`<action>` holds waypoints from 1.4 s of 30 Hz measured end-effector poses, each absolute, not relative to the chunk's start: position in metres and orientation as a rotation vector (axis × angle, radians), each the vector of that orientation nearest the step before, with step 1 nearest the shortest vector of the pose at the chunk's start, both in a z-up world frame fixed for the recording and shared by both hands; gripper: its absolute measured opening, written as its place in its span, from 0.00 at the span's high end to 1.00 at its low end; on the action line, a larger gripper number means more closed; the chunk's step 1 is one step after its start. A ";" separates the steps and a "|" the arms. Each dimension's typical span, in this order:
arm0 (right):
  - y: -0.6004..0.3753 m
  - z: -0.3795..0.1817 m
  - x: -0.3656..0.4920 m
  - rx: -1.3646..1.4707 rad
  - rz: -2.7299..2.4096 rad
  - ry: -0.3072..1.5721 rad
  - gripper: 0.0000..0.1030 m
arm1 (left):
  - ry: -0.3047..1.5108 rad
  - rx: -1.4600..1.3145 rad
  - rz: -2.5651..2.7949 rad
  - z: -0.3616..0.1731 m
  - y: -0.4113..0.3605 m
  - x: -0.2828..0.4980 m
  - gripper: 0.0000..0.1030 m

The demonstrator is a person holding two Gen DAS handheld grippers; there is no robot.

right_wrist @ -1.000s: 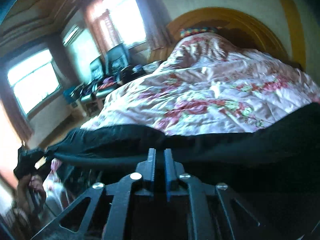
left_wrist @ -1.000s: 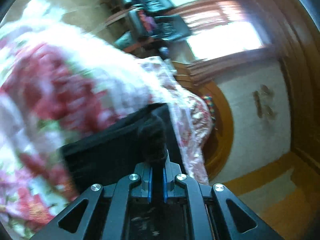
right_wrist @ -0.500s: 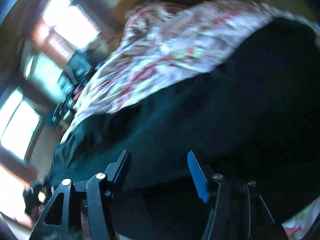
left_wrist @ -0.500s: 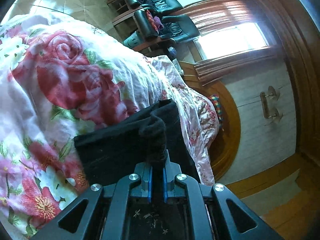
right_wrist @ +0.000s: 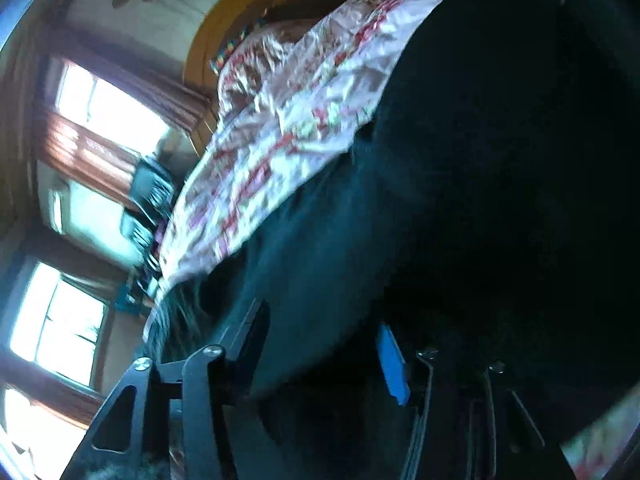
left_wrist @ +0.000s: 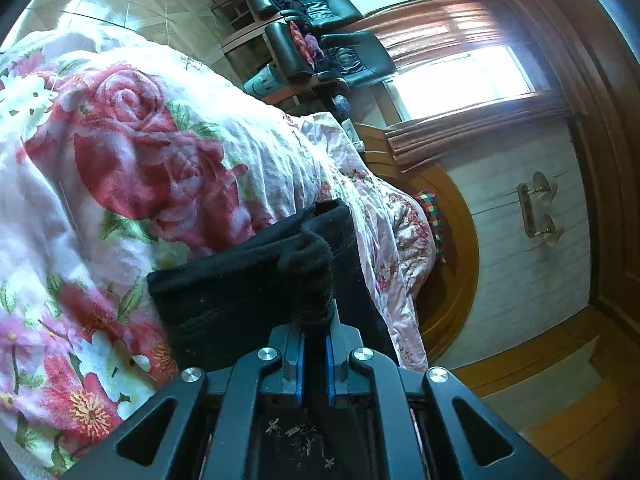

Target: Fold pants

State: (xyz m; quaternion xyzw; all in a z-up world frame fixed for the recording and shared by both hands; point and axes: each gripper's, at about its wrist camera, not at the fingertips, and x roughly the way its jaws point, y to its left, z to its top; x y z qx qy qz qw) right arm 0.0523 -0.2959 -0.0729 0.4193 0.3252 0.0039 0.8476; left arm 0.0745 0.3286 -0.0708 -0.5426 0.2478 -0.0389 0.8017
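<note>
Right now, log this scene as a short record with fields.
surface: floral quilt on a bed
garment: black pants lying on the quilt
left gripper: shut on a bunch of the pants
right gripper: jaws closing, apart over the pants, pads not pressing
background: black chairs, bright window

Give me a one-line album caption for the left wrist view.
Left tongs shut on a bunched fold of black pants lying on a rose-patterned bedspread.
</note>
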 end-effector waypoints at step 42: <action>-0.274 -0.088 -0.001 0.602 0.052 0.845 0.85 | 0.387 -0.648 0.270 0.000 0.280 0.005 0.63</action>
